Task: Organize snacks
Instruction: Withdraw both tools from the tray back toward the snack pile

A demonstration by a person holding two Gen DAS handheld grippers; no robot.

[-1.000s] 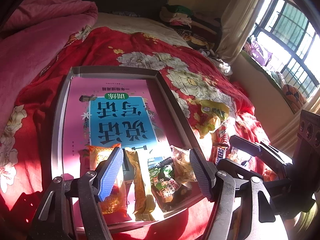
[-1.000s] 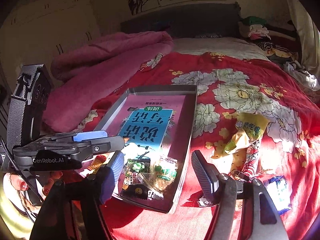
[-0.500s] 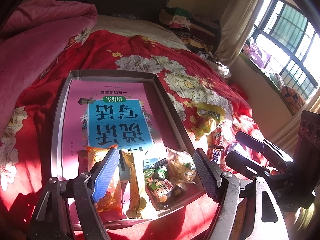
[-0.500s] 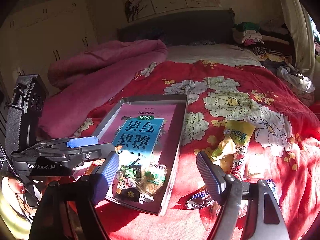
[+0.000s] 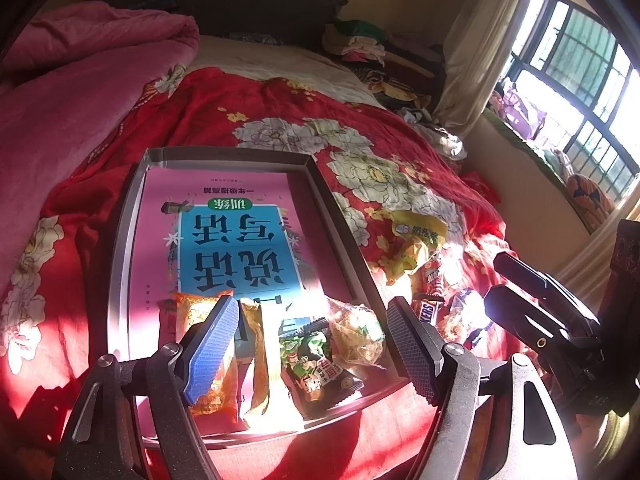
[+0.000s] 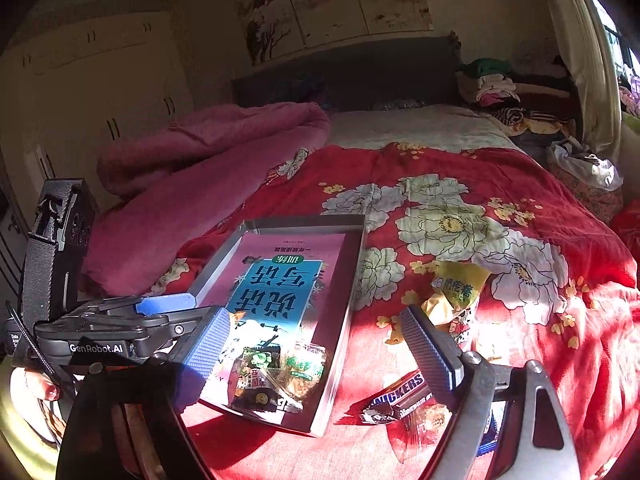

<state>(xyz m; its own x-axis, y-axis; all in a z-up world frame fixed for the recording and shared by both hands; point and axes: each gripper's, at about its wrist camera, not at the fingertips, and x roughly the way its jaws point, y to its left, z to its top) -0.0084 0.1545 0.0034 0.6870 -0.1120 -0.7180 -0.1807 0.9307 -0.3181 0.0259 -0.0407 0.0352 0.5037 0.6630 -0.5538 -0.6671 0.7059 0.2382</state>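
A grey tray [image 5: 124,240] [image 6: 304,222] lies on the red flowered bedspread with a pink and blue book [image 5: 236,240] [image 6: 276,292] in it. At its near end lie an orange packet [image 5: 192,310], a yellow packet [image 5: 264,380], a dark green packet [image 5: 312,360] [image 6: 256,372] and a clear packet [image 5: 356,336] [image 6: 304,372]. Right of the tray lie a yellow bag [image 5: 416,240] [image 6: 456,288] and a Snickers bar [image 5: 428,312] [image 6: 400,394]. My left gripper [image 5: 311,304] [image 6: 192,310] hovers open over the tray's snacks. My right gripper [image 6: 314,312] [image 5: 504,284] is opening wider, nothing held between its jaws.
A pink duvet [image 5: 80,100] is heaped on the bed's left side. Folded clothes [image 5: 360,40] are piled at the far right by the curtain and window. A wardrobe [image 6: 100,100] stands at the left. More small wrappers [image 5: 464,312] lie by the Snickers bar.
The right gripper's jaws have spread wider and it has lifted and drawn back, bringing the Snickers bar into its view. The left gripper has hardly moved.
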